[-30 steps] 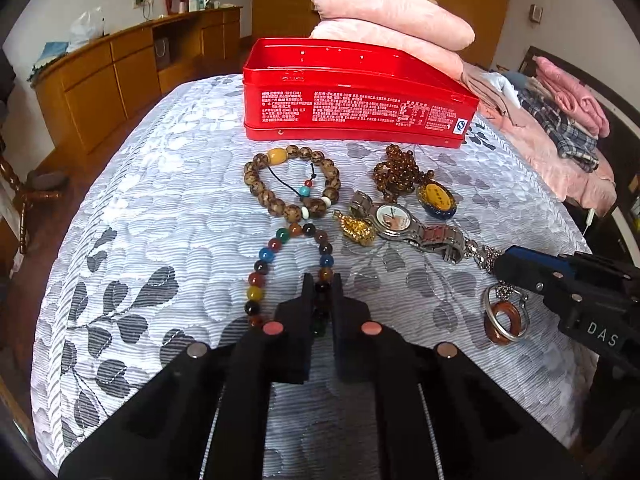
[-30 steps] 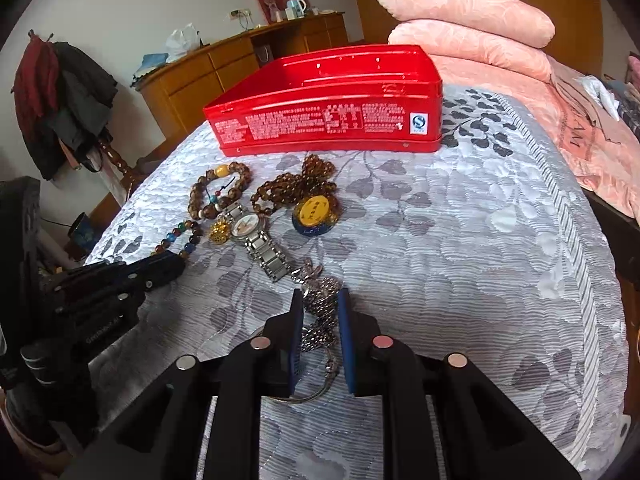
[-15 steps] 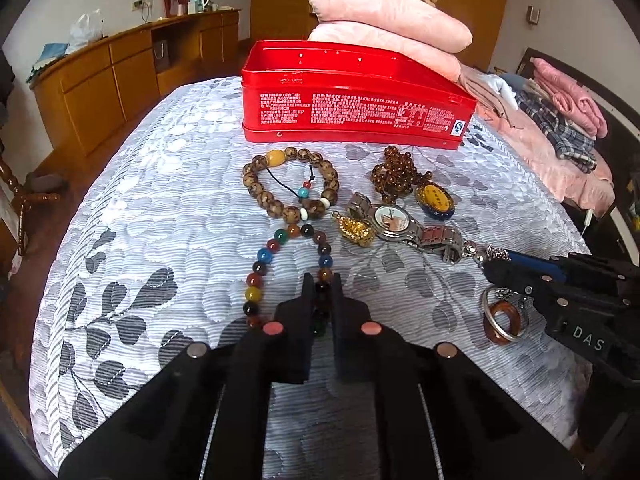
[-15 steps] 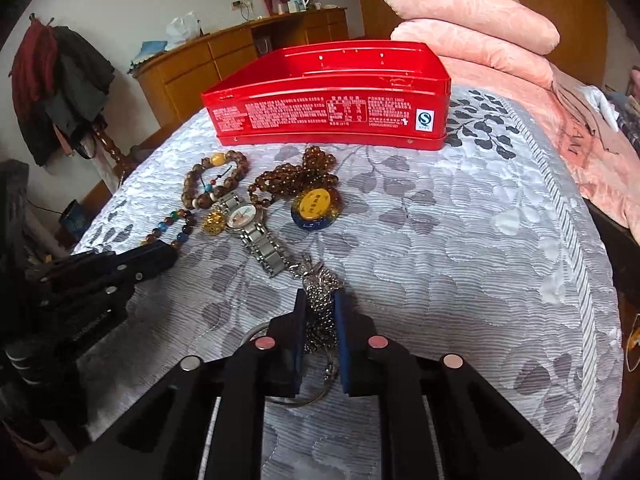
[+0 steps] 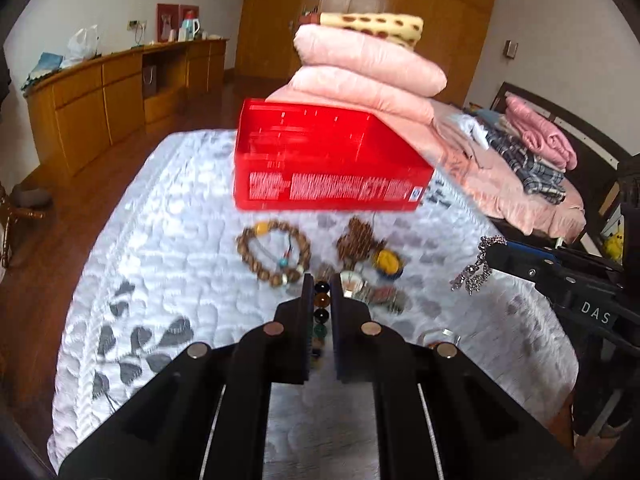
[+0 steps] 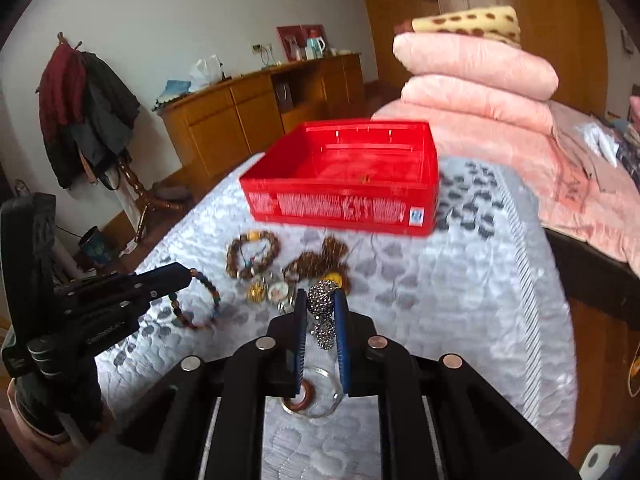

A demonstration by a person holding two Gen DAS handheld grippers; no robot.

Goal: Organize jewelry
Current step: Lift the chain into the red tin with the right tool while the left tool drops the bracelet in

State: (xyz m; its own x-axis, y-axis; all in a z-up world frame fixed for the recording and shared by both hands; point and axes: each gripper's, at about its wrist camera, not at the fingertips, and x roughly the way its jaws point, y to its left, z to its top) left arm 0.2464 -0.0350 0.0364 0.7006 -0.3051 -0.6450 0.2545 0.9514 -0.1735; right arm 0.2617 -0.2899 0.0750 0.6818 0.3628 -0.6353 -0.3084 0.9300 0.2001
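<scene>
Left wrist view: left gripper [image 5: 320, 294] clenching on beads [image 5: 321, 300], holding them off the bed [image 5: 160, 264], loop hanging below the jaws. Right wrist view: right gripper [image 6: 320, 308] pinching a chain [image 6: 322, 300] near its top, ring [image 6: 306, 396] dangling under the jaws on a slack tail; not telling whether it is clear of the bed. Tin [image 5: 332, 176] sitting open, well ahead of both jaws, with watch [image 5: 352, 282] and other pieces lying between.

Judging the risks:
- Round beads rolling out of the narrow pinch, given only a few sitting between the pads.
- Hanging loop or chain tail swinging and snagging the watch while crossing the pile just ahead of the jaws.
- Ring catching on the tin's near wall and tugging the chain loose, if carrying it too low.
- Both grippers crowding the tin's opening together and knocking each other.
- Chain and beads tangling if dropping in one heap.
</scene>
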